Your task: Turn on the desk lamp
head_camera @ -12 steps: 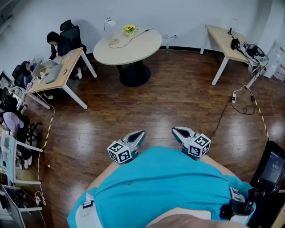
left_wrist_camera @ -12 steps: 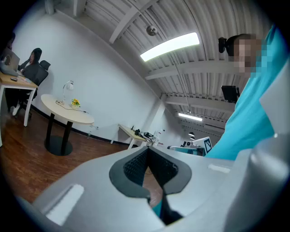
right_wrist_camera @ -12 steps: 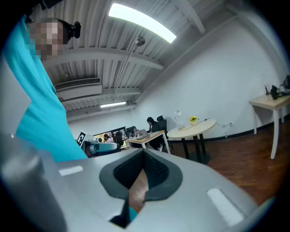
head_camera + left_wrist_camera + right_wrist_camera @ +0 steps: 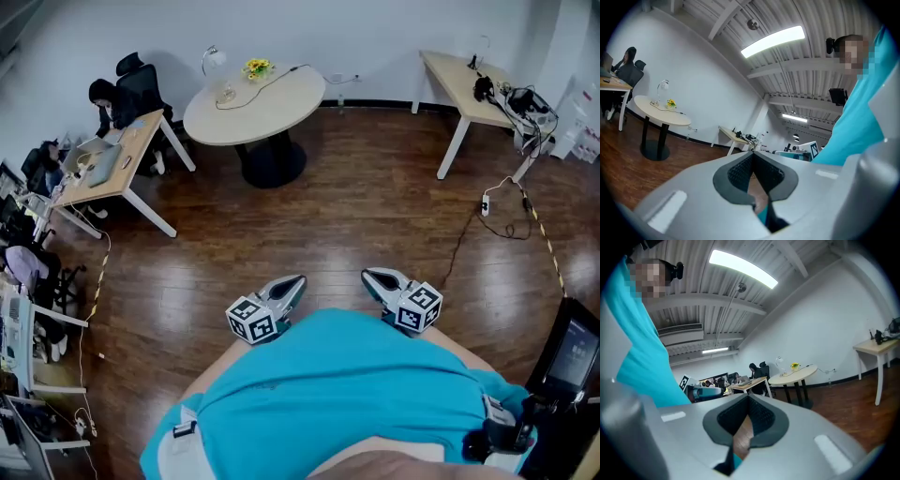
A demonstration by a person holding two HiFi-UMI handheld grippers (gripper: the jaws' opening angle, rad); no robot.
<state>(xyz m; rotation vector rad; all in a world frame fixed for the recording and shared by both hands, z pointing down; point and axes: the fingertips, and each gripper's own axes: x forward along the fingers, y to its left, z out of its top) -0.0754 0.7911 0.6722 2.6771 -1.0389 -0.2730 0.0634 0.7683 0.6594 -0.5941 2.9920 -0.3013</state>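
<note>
Left gripper (image 4: 296, 280): jaws pressed together, nothing between them, held low by the person's teal shirt (image 4: 347, 394).
Right gripper (image 4: 368, 276): jaws likewise closed and empty.
Desk lamp (image 4: 214, 67): upright on the round counter (image 4: 272, 108) near yellow flowers (image 4: 255, 67), well apart from both grippers.

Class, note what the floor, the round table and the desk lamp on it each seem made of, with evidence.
Floor: dark wood planks or wood-look laminate, glossy; board seams and light reflections show. Round table: pale smooth top, perhaps laminate or painted wood, on a dark pedestal. Desk lamp: pale head on a thin stem; too small to tell the material.
</note>
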